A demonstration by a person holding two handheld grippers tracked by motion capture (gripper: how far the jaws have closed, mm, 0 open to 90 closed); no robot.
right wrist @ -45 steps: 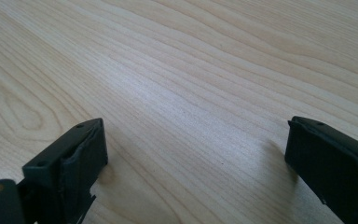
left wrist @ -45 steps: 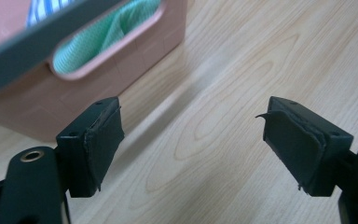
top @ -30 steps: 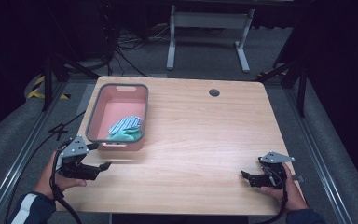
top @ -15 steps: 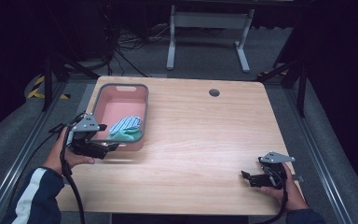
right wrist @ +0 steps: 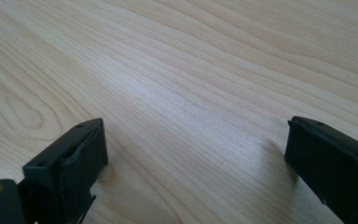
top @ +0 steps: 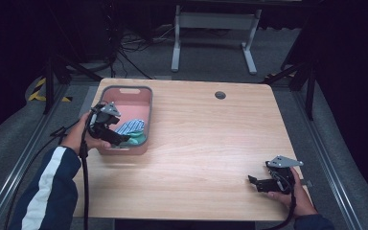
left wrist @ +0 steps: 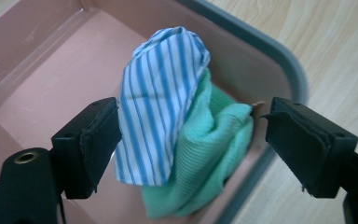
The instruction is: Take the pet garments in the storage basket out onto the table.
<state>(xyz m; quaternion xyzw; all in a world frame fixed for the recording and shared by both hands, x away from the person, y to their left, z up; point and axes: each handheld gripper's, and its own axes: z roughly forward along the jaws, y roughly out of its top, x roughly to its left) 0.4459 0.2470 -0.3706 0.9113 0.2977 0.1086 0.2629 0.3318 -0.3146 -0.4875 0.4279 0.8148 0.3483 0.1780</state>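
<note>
A pink bin (top: pixel 141 96) with a grey rim stands at the table's left side. Inside it lie a blue-and-white striped cloth (top: pixel 129 127) and a green cloth (top: pixel 136 140) bunched together at the near end. My left gripper (top: pixel 122 139) hovers over the bin's near edge, open, its jaws standing either side of the striped cloth (left wrist: pixel 156 100) and the green cloth (left wrist: pixel 205 154) without touching them. My right gripper (top: pixel 255 182) rests low at the table's near right corner, open over bare wood (right wrist: pixel 182 93), with nothing between its jaws.
A round cable hole (top: pixel 220 95) sits near the table's far edge. Beyond the table stand a white frame (top: pixel 211 24) and dark stands. The bin's far half (left wrist: pixel 51 79) is bare pink plastic.
My left gripper has travelled from the table's near left edge up and forward to the bin, now over the cloths. The right gripper has stayed put.
</note>
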